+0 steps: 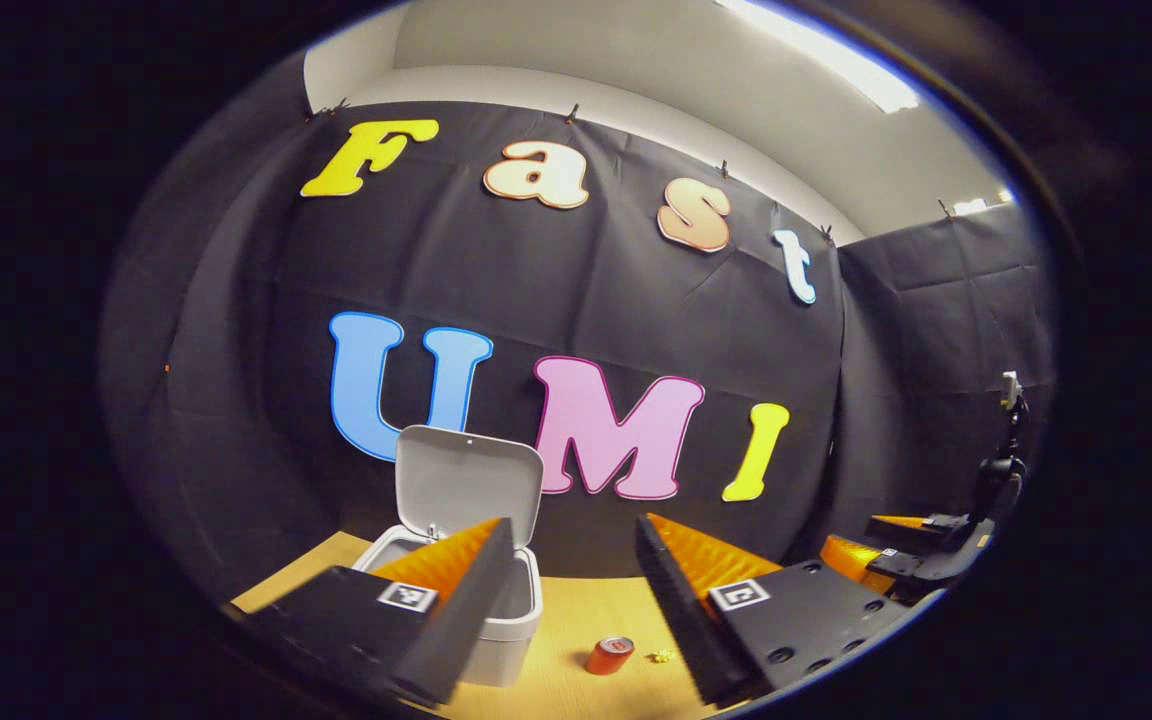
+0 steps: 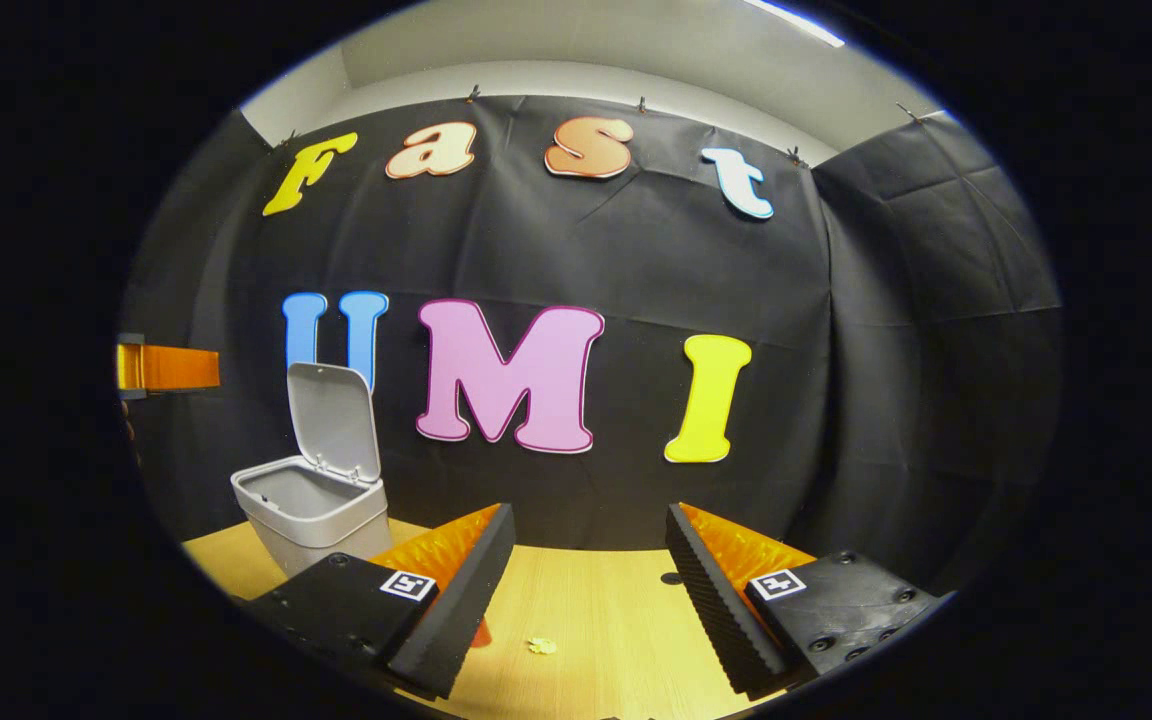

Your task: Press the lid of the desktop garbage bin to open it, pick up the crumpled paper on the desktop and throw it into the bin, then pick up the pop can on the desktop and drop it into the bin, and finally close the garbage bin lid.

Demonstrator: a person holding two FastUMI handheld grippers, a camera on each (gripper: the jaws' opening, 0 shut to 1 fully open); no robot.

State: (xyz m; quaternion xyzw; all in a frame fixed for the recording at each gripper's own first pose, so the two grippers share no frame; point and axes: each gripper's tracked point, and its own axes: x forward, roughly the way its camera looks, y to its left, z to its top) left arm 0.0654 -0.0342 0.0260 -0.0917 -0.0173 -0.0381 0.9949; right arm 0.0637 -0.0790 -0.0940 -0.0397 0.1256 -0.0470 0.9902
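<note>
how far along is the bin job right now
Done: the bin is open, its lid standing upright. In hand: nothing; the left claw and right claw are both open and empty above the desktop. Left: the crumpled paper and the pop can lie on the desktop, then the lid needs closing.

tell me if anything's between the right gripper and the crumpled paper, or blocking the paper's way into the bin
Nothing visible blocks either path. The crumpled paper lies on bare table just ahead of the open right gripper. The bin stands off to the left with its lid up. The can sits beside the paper, not across the way.
</note>
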